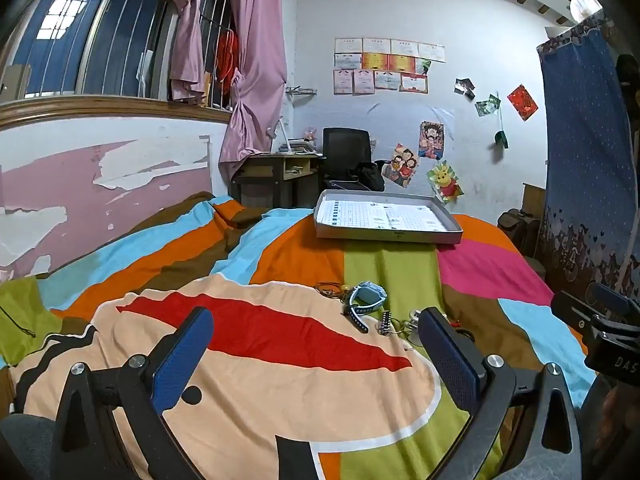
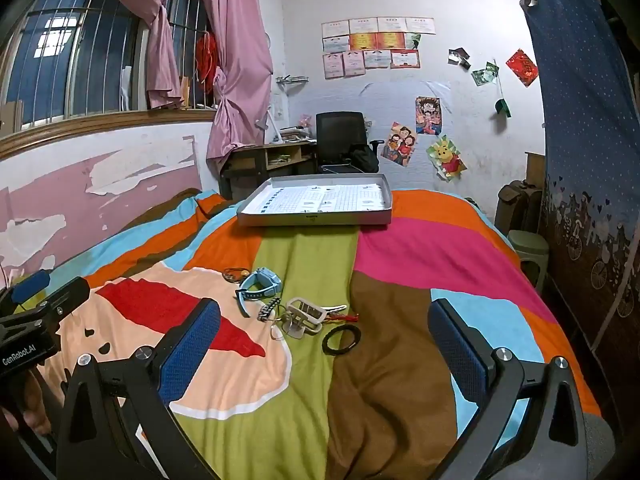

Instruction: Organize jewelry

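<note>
A small heap of jewelry lies on the striped bedspread: a light blue watch [image 2: 260,286] [image 1: 366,296], a black-and-white beaded bracelet [image 2: 269,309] [image 1: 385,322], a white buckle piece [image 2: 306,314], a black ring bangle [image 2: 341,339] and a thin cord loop [image 2: 234,274] [image 1: 326,289]. Further back sits a shallow grey tray [image 2: 316,219] [image 1: 384,236] lined with printed paper. My left gripper [image 1: 318,364] is open, nothing between its blue pads, short of the heap. My right gripper [image 2: 324,354] is open too, the heap lying ahead of its fingers.
The bedspread [image 2: 400,248] fills the foreground. A wall with peeling pink paint [image 1: 80,184] runs along the left. A desk [image 2: 272,156] and black chair [image 2: 340,136] stand behind the bed; a green stool [image 2: 528,244] and blue curtain [image 2: 580,120] are on the right.
</note>
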